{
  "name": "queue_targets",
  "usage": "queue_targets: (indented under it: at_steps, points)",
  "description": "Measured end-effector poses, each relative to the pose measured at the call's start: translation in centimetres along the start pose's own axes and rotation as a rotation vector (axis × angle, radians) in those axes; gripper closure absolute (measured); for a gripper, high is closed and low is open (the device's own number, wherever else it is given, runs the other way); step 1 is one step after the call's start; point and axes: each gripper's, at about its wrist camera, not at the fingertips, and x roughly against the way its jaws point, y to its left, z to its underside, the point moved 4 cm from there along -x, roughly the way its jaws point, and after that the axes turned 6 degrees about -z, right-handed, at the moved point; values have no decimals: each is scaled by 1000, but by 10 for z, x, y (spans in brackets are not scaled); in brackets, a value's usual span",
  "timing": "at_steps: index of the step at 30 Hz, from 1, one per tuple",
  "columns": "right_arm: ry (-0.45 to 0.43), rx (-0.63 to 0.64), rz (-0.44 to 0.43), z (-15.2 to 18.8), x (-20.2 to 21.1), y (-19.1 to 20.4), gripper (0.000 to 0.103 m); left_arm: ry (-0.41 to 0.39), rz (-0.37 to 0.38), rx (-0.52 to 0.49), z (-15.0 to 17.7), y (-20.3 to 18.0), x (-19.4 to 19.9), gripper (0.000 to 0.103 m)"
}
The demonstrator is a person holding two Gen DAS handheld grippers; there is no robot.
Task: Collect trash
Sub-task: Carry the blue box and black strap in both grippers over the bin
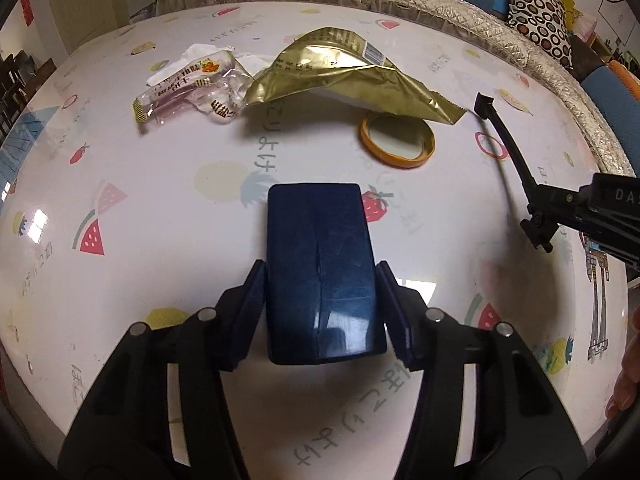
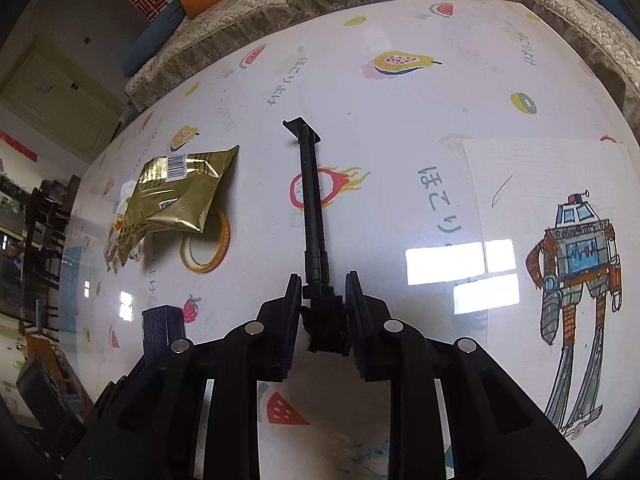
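The trash lies on the far side of the desk (image 1: 160, 208): a gold wrapper (image 1: 340, 76), crumpled and partly raised, its lower edge over a ring of orange tape (image 1: 398, 142), and just to its left a clear wrapper (image 1: 188, 88) with purple print, lying on a scrap of white paper (image 1: 200, 54). Neither wrapper is touched by a claw.

Nearer, the left claw (image 1: 322, 314) grips a dark blue box (image 1: 322, 268) by its two long sides, the pads pressed against it; the box juts forward over the desk.

The right claw (image 2: 322, 320) pinches the chunky base of a black tool (image 2: 310, 200), whose thin rod runs forward to a small flat head near the gold wrapper's right corner. In the left view this tool comes in from the right.

The desk has a glossy white cover printed with fruit. A robot drawing (image 2: 576, 264) lies on it at the right, and a quilted sofa (image 1: 440, 0) runs along its far edge.
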Motion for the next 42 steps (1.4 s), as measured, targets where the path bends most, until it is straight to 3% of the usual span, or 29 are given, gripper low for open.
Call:
queue_targets:
  at_steps: [7,13,24,33,42]
  points:
    - [6,-58,-52,22,9,2,79,-14,31,-6,5,17,16,52]
    - [-30,-90,-108,39,39,10,79,-40,56,-31,9,22,39,52]
    - [-60,-105,-102,85,93,9,79,-119,106,-98,28,11,96,52]
    - [27,-99,-52,137,63,-4,79,-110,119,-153,58,7,102,52]
    - [69,-83,-55,142,26,3,79,-63,101,-183,71,7,78,52]
